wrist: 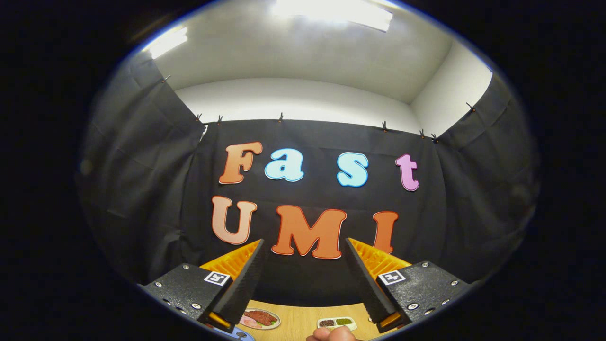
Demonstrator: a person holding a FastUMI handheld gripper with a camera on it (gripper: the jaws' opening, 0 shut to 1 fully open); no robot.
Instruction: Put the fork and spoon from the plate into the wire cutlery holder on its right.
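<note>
My gripper (304, 248) is held high and level, facing the black cloth wall of the booth. Its two fingers stand wide apart with nothing between them, so it is open. Low between the fingers runs a strip of wooden table (298, 319). On that strip, close to the left finger, lies a round plate (259, 318) that seems to carry a picture of food. No cutlery or wire holder can be made out from this angle.
A small white tray (337, 323) with dark and green contents sits on the table ahead of the right finger. Part of a person's hand (331, 334) shows at the near edge. A blue object (240, 334) peeks out below the left finger.
</note>
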